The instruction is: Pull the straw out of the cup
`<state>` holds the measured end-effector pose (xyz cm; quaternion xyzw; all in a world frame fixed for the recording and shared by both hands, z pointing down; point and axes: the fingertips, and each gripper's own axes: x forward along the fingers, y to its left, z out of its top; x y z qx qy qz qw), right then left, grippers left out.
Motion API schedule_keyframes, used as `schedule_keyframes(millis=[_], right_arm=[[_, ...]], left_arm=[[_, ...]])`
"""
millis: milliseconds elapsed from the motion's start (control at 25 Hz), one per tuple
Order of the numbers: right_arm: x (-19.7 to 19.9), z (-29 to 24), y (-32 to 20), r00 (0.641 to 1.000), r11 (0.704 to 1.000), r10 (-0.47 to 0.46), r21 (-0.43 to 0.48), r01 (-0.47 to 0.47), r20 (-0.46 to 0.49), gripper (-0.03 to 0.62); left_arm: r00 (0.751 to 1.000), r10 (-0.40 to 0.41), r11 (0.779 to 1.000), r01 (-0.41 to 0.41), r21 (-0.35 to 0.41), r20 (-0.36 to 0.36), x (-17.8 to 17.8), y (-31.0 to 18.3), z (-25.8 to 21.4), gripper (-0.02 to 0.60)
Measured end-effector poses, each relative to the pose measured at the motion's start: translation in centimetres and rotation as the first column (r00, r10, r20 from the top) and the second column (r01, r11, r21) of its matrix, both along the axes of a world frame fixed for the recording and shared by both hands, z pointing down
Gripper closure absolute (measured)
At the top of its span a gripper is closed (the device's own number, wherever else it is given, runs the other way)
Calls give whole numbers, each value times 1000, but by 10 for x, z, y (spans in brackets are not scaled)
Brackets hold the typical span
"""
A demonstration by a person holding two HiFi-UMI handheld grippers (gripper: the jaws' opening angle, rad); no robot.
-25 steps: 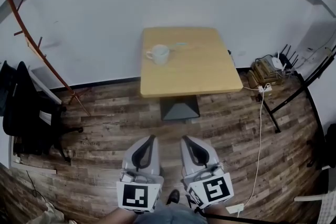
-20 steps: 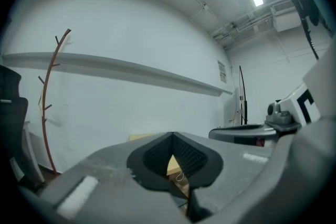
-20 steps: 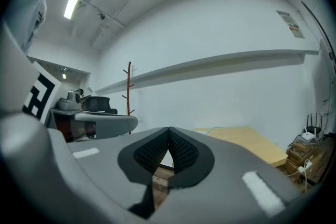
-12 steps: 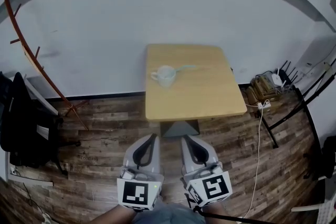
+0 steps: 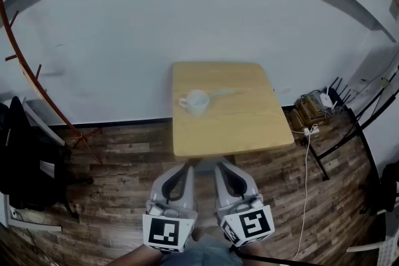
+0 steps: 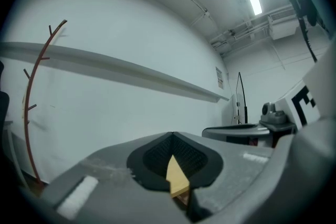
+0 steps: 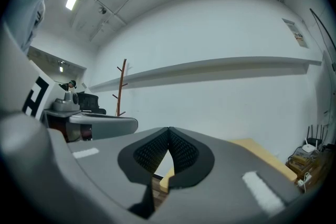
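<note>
A white cup [image 5: 197,101] with a handle stands on the left part of the small wooden table [image 5: 249,128]. A pale straw [image 5: 222,94] sticks out of the cup and slants to the right. My left gripper [image 5: 185,167] and right gripper [image 5: 222,166] are side by side over the floor, just short of the table's near edge and well apart from the cup. Both point level toward the wall. The left gripper [image 6: 172,136] is shut with nothing in it, and a sliver of the table [image 6: 177,180] shows under its tips. The right gripper [image 7: 168,130] is shut too and holds nothing.
A red-brown coat rack [image 5: 28,75] leans at the left wall, with a dark chair and clothes [image 5: 22,162] below it. At the right are a router and cables [image 5: 317,103] and a black metal frame [image 5: 365,124]. The table's base [image 5: 206,162] stands just ahead of the grippers.
Both grippers have moved forward over the floor toward the table. The table and cup now lie closer and lower in the head view. Both stay shut.
</note>
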<state>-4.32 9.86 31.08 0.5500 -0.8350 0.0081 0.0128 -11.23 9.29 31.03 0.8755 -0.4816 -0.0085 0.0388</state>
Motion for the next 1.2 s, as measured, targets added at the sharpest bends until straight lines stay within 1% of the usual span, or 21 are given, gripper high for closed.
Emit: schedule_keyframes(millis=[320, 520, 640, 760, 880, 1000, 1120, 1200], right_arm=[[14, 14, -21, 999, 999, 28, -35, -27, 21, 586], [28, 27, -47, 999, 998, 25, -66, -23, 33, 586], [39, 33, -65, 999, 997, 16, -81, -12, 46, 586], [49, 37, -88, 998, 996, -3, -87, 8, 57, 586], [58, 43, -113, 998, 995, -21, -101, 28, 67, 586], [70, 45, -139, 997, 993, -37, -112, 45, 74, 586], [79, 45, -164, 995, 991, -58, -116, 67, 80, 586], [83, 44, -179, 994, 990, -77, -115, 86, 83, 586]], left_arm=[[1000, 11, 999, -9, -53, 22, 8, -21, 22, 562], [999, -5, 996, 8, -86, 37, 17, -48, 33, 563], [999, -20, 995, 25, -97, 49, 24, -66, 38, 562], [996, -32, 992, 41, -116, 77, 31, -87, 47, 563], [996, -51, 991, 60, -121, 79, 39, -109, 50, 563], [993, -66, 990, 77, -120, 94, 50, -132, 50, 563], [991, -91, 985, 104, -134, 96, 59, -155, 49, 563], [989, -108, 984, 120, -131, 101, 64, -168, 46, 563]])
